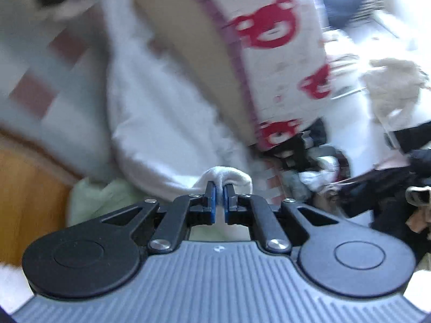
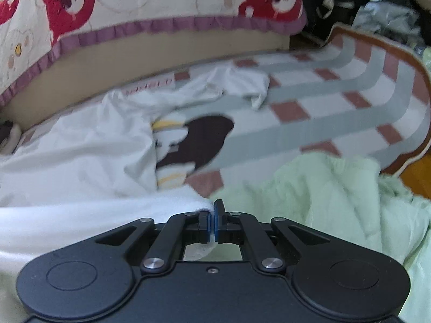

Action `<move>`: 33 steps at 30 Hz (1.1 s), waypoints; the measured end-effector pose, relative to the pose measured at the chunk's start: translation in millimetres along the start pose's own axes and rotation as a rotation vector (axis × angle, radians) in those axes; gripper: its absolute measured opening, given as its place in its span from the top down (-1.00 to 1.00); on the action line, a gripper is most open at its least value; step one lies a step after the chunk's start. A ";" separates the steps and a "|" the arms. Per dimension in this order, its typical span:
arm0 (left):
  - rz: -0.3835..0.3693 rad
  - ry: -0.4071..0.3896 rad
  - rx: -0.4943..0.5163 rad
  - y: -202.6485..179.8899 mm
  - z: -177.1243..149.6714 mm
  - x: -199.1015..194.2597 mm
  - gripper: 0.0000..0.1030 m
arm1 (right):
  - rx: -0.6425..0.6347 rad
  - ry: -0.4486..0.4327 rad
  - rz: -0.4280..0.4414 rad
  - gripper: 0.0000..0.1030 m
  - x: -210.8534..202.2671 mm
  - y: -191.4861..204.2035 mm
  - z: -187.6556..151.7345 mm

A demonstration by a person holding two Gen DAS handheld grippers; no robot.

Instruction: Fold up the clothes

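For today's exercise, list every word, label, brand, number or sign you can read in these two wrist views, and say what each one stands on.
No text can be read in either view.
White garment: a strip of small pink marks on its edge, too blurred to read.
Left claw: a tiny pale mark on its grey housing, too small to tell.
Bear-print quilt: pictures only, no words.
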State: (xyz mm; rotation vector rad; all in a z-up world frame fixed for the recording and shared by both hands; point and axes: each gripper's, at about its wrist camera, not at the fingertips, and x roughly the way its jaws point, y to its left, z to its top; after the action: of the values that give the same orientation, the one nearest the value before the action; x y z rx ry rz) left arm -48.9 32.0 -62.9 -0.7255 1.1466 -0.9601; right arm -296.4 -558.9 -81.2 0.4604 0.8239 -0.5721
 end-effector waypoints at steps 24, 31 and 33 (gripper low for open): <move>0.472 0.139 0.090 8.3 -55.5 38.8 0.81 | -0.148 -0.134 -0.117 0.99 -36.9 1.6 -31.9; 0.503 0.185 0.154 13.0 -51.8 60.1 -0.50 | -0.114 -0.195 -0.042 0.98 -48.9 12.7 -1.1; 0.525 0.184 0.198 11.3 -52.5 66.9 -0.12 | -0.094 -0.181 -0.032 0.98 -41.9 12.3 1.2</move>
State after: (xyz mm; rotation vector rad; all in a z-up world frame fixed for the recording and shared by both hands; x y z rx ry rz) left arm -88.9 -23.7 -114.6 -0.1580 1.2950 -0.6863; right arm -310.9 -538.1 -45.6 0.3055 0.6829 -0.5927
